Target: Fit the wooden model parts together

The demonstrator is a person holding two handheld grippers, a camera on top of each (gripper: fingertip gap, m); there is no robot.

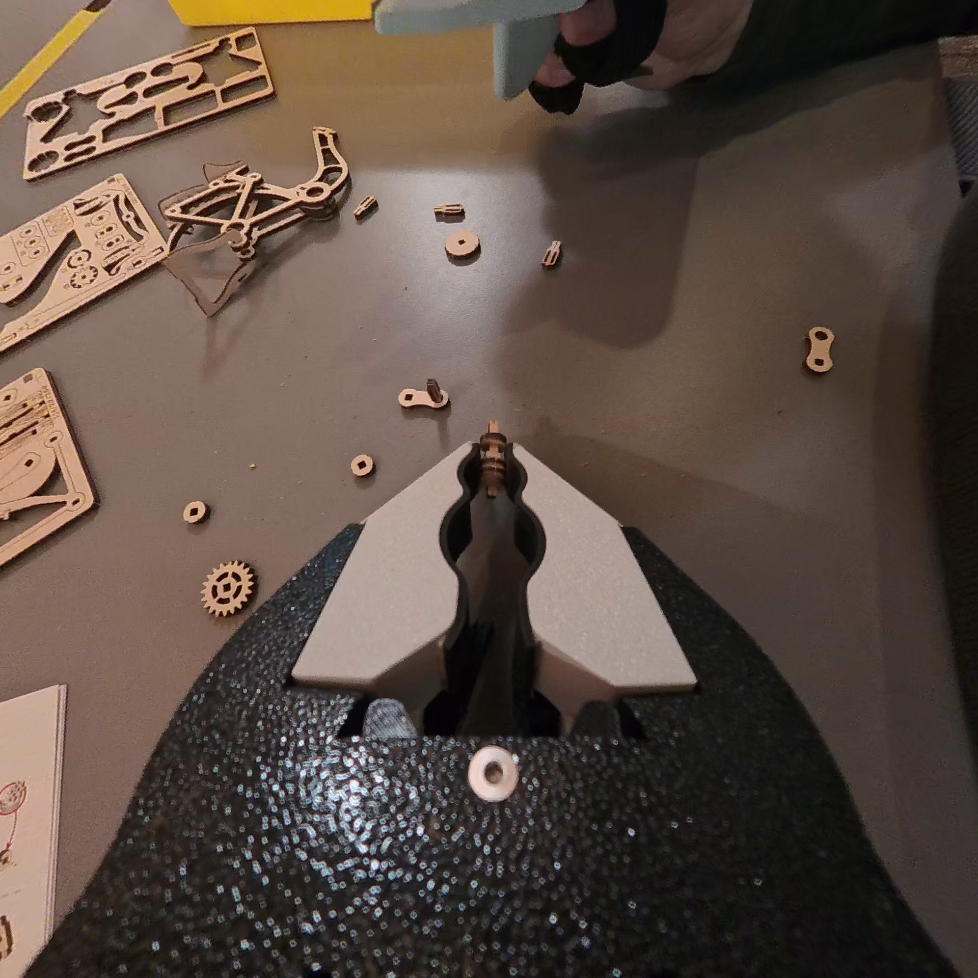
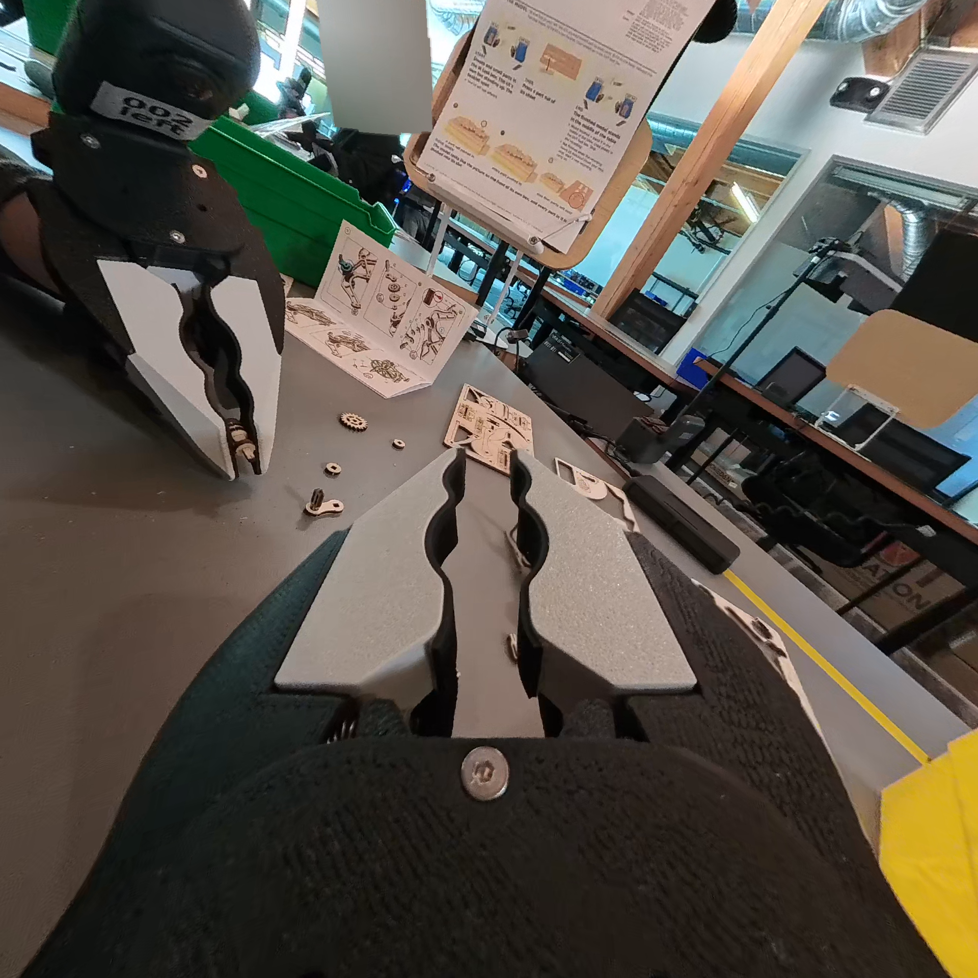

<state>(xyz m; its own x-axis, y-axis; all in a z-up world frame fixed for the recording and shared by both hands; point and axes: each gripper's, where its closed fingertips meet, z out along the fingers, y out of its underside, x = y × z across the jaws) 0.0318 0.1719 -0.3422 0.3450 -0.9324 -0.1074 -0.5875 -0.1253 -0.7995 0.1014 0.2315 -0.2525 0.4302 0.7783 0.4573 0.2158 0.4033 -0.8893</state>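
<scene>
- On the far left of the grey table (image 1: 608,317), in the left wrist view, lie three flat wooden sheets (image 1: 148,100) with cut-out shapes, and a white booklet (image 1: 32,825) sits at the lower left edge.
- Just right of the sheets lies the half-built wooden frame (image 1: 254,211), a lattice of thin bars with a curved arm at its far end.
- Loose parts are scattered around it: a small gear (image 1: 228,587), three round washers (image 1: 462,245), short pegs (image 1: 551,254), a flat link with a peg standing in it (image 1: 423,397), and another flat link (image 1: 819,349) well apart to the right.
- The left gripper (image 1: 492,450) is pinched narrow on a small ribbed wooden pin (image 1: 492,460), which stands between the fingertips and pokes out past them, above the table.
- At the top right of that view a gloved hand (image 1: 608,47) holds the grey handle of the other tool.
- In the right wrist view, the left gripper (image 2: 246,460) points down at the left with the pin (image 2: 241,439) at its tip, near the link with the peg (image 2: 323,505).
- The right gripper (image 2: 487,460) stands partly apart with nothing between its fingers.
- Behind it lie a wooden sheet (image 2: 489,423) and an open instruction leaflet (image 2: 381,312); a green bin (image 2: 296,196) stands farther back.
</scene>
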